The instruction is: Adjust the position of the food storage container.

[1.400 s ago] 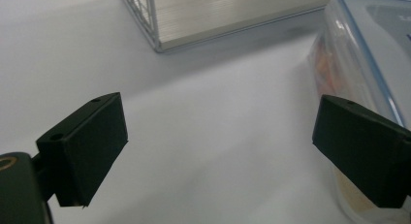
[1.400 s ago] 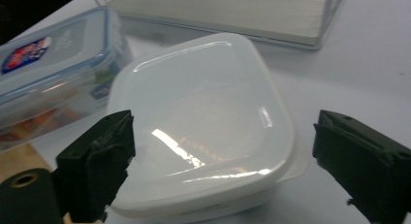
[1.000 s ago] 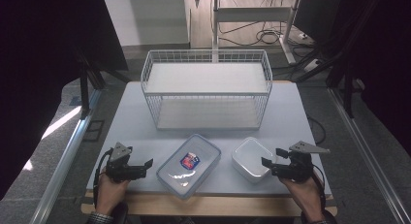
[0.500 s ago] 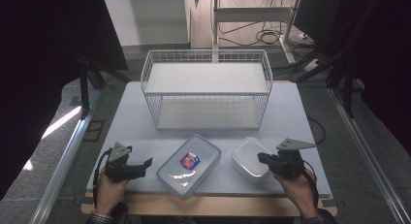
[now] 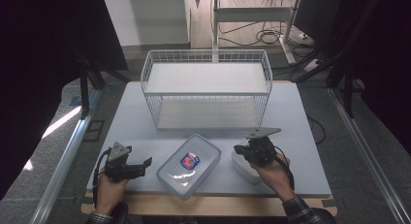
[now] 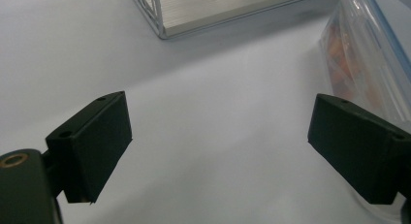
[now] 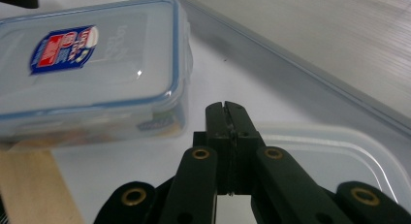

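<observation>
over white tub (image 5: pixel 242 167), right gripper (image 5: pixel 238 150) jaws shut, empty.

A pale grey bench (image 5: pixel 145 112) with a light wooden front edge (image 5: pixel 213 205) stands in a dim room. The floor (image 5: pixel 383 117) around it is grey carpet, crossed by a metal rail (image 5: pixel 63 161) on the left and another rail (image 5: pixel 373 161) on the right. A bright patch of light (image 5: pixel 58 122) falls on the floor at the left. Beyond the bench, a white wall panel (image 5: pixel 145 20) stands beside a white metal shelf frame (image 5: pixel 252 15), and black cables (image 5: pixel 261 37) lie coiled on the floor under it. Dark shapes, too dim to identify, close in both upper corners.
</observation>
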